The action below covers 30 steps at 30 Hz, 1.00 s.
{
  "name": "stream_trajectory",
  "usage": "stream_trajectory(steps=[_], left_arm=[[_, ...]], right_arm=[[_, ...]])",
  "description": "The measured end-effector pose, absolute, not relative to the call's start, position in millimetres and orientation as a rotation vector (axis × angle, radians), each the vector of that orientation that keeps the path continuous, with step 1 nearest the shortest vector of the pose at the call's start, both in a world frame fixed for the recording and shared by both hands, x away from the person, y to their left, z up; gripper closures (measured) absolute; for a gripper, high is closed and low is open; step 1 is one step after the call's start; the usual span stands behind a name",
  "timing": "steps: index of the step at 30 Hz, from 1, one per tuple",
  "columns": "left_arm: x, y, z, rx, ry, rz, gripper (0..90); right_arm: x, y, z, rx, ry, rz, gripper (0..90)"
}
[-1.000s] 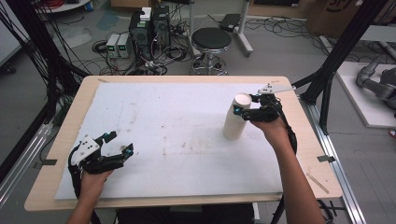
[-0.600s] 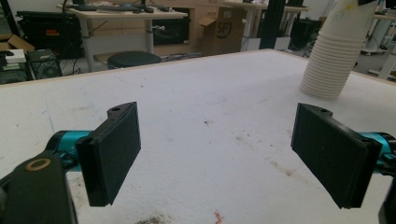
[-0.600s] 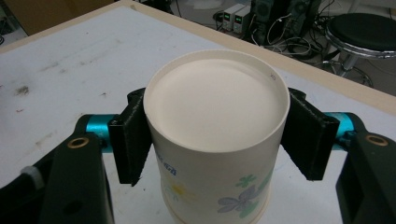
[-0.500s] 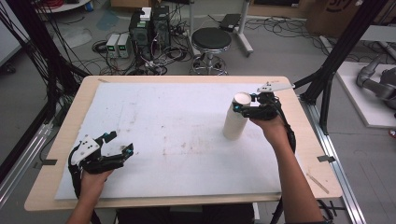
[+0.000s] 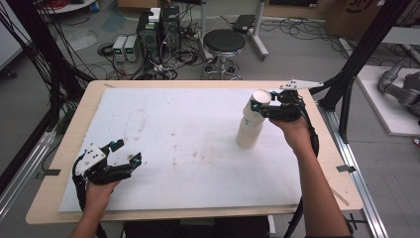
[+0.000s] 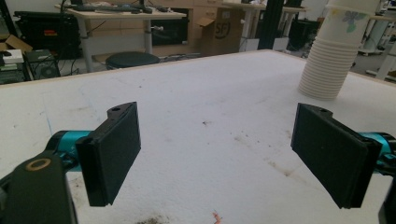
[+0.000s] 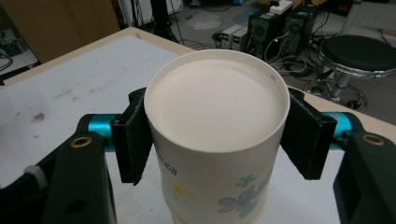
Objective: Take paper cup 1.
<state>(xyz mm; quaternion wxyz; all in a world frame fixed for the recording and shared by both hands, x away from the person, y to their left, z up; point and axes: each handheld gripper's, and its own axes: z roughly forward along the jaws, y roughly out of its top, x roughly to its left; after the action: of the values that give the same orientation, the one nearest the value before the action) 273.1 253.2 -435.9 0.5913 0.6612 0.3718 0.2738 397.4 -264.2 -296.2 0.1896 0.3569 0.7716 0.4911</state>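
Right forearm (image 5: 317,193) up from the bottom edge right of centre, reaching toward the upper right of the high view, wrist roughly level, hand wrapped around the right gripper (image 5: 261,107). Jaws just closed in, pads now pressing both sides of the top paper cup (image 7: 215,135), upside down, base facing the camera in the right gripper view. Held cup raised partway off the stack of paper cups (image 5: 249,130), itself upright on the white mat (image 5: 173,139) in the right half of the table (image 5: 89,101).

Left hand (image 5: 96,191) low in the lower left corner of the high view, resting at the mat's near edge, left gripper (image 5: 126,153) pointing toward the frame's centre, jaws wide apart, nothing between them. Stack visible again at the upper right of the left gripper view (image 6: 329,60), well apart from those jaws.

Top of the held cup cut off by the upper edge of the left gripper view. Lower part of the stack out of frame in the right gripper view. Print on the cup small: flowers, some blurred lettering, not readable. Both elbows cut off by the bottom edge.
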Motion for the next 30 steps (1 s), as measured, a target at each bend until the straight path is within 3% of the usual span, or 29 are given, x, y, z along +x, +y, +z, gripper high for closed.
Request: stream_trajectory(steps=[18, 30], left_arm=[[271, 256, -437, 1.528, 0.869, 0.626, 15.8], [267, 257, -438, 1.530, 0.841, 0.600, 15.0]], right_arm=[[357, -287, -258, 0.918, 2.088, 1.398, 34.2], [314, -288, -271, 0.853, 2.166, 1.416, 34.6]])
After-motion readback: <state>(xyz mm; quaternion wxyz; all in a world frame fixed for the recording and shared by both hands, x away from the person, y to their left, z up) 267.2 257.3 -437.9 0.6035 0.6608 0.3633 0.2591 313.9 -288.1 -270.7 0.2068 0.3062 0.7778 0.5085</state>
